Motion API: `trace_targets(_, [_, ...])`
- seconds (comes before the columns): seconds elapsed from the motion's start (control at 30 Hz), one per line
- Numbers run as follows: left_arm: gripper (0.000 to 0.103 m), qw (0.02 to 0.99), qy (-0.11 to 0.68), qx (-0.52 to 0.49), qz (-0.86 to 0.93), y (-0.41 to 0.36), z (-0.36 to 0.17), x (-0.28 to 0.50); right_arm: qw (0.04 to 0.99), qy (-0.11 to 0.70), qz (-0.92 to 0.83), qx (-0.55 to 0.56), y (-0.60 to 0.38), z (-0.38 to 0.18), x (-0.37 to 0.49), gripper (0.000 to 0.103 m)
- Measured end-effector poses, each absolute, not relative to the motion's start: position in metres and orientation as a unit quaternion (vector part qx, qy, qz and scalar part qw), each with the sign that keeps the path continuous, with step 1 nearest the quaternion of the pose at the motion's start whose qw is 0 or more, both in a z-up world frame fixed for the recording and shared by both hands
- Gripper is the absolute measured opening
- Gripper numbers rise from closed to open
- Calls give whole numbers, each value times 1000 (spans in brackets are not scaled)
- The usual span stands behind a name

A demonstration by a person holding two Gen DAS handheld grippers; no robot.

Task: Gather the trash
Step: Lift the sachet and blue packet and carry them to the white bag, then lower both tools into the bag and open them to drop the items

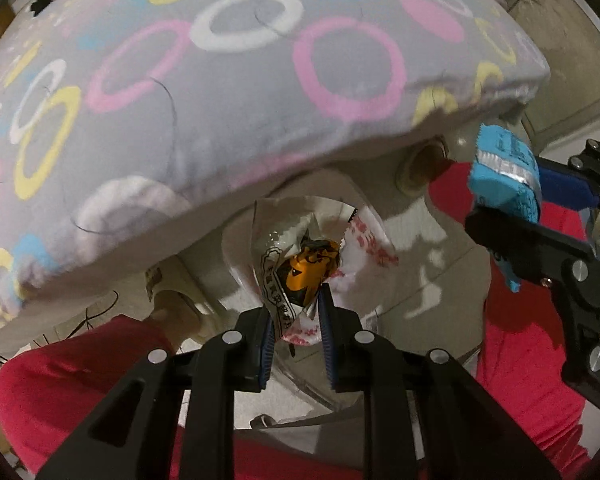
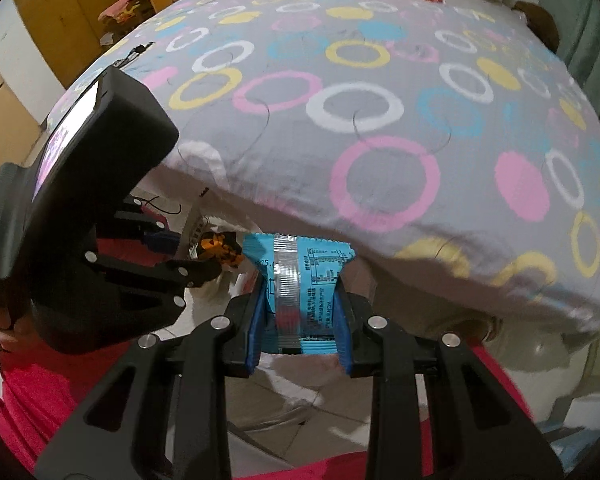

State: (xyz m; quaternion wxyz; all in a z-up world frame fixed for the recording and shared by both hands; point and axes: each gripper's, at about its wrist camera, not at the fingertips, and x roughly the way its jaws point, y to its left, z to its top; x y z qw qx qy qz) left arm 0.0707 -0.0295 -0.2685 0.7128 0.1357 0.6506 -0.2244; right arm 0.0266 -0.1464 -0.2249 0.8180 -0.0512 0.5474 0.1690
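Trash held clear of the bed edge (image 2: 300,216): left gripper (image 1: 296,320) pinches the orange wrapper (image 1: 308,268), right gripper (image 2: 300,320) clamps the blue packet (image 2: 300,276); release both only directly over a bin.

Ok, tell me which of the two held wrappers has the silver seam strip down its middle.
The blue wrapper, clamped in the right hand-held gripper. The left hand-held gripper pinches a crumpled clear wrapper with orange and black print, no silver strip.
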Motion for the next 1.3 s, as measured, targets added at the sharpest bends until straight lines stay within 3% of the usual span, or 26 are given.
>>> trace_targets(0.53, [20,662,694,174,-223,-53,-348,86,782,613,108,42,-160,-335,49,29])
trace_targets(1.3, [20,579,746,235,-229,-78,-448,88,699,703,19,129,-179,-445,77,29])
